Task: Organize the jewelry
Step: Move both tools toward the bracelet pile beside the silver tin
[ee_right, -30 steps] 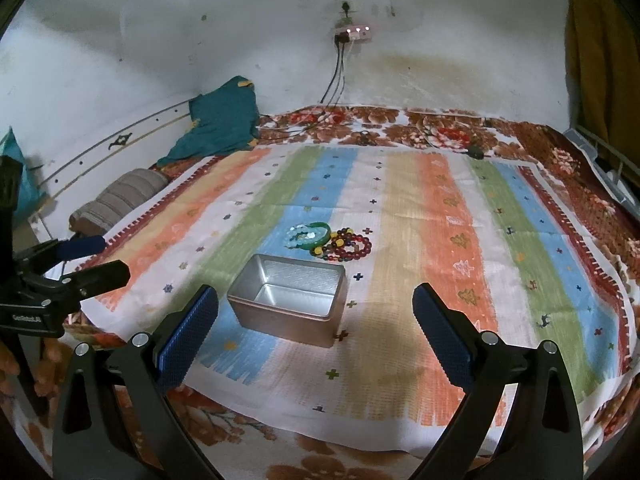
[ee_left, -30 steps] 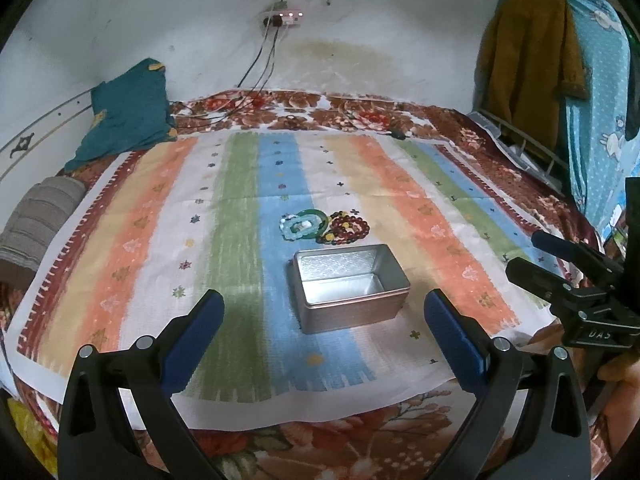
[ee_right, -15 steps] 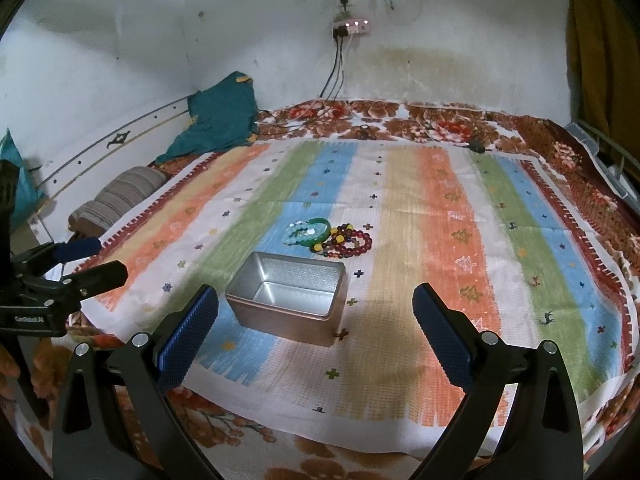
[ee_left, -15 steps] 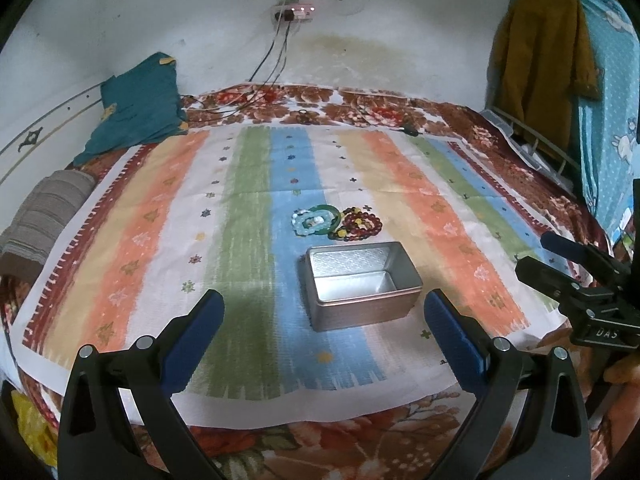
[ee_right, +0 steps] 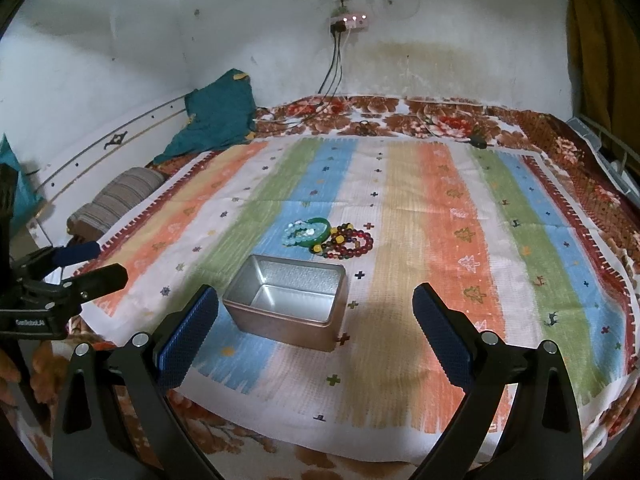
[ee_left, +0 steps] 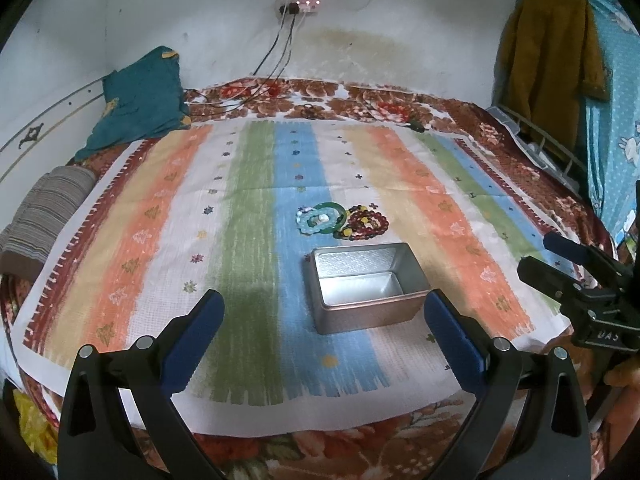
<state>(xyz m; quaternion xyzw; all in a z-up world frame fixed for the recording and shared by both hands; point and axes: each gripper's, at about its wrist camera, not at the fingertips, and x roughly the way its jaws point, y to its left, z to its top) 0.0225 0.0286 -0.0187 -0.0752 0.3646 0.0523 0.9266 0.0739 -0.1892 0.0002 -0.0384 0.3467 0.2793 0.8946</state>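
An open, empty silver tin box sits on the striped cloth. Just behind it lies a pile of jewelry: a green bangle with pale blue beads and dark red bead bracelets. My left gripper is open and empty, held above the cloth's near edge, short of the box. My right gripper is open and empty, to the right of the box. Each gripper shows in the other's view: the right one, the left one.
The striped cloth covers a floral bedspread. A teal cloth and a striped roll lie at the far left. Cables hang from a wall socket. Clothes hang at the right above a metal rail.
Both grippers have moved slightly forward and up toward the bed; the box and jewelry sit a little lower and nearer in view. Nothing was grasped.
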